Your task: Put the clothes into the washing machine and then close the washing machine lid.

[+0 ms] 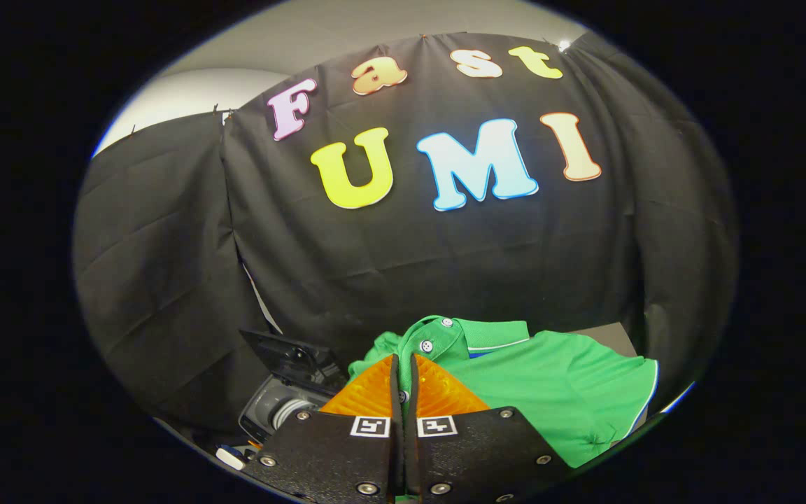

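A green polo shirt (550, 392) with white buttons and a blue-and-white trimmed collar hangs just ahead of my fingers and spreads off to their right. My gripper (404, 360) is shut on the shirt near its button placket. Only a thin strip of green cloth and one button show in the narrow slit between the fingers. To the left of the fingers and lower down stands a small washing machine (273, 413). Its dark lid (291, 355) is raised and the pale drum opening shows beneath it.
The booth's black cloth wall (410, 259) hangs close behind the shirt and the machine. A strip of grey tabletop (616, 337) shows beyond the shirt on the right. A small white object (230, 457) lies by the machine's near side.
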### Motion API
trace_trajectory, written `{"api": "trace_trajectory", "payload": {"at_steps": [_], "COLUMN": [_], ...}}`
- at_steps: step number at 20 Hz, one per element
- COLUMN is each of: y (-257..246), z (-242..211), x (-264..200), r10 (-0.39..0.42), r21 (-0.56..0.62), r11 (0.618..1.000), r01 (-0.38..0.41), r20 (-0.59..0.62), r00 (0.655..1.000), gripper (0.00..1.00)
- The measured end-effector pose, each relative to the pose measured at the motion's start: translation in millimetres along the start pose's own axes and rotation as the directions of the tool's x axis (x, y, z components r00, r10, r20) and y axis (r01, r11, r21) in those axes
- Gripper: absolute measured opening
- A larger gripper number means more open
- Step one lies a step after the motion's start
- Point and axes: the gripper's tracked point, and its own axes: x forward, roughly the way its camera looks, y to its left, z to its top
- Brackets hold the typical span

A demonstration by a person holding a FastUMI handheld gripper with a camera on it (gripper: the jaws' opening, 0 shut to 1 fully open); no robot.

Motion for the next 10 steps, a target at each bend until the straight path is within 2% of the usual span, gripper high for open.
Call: {"api": "trace_trajectory", "payload": {"at_steps": [10], "y": [85], "z": [30], "x": [-4], "r10": [0.060], "r21": [-0.034], "r11": [0.998], "r01": [-0.057], "r20": [0.090], "r00": [0.994], "gripper": [0.00]}}
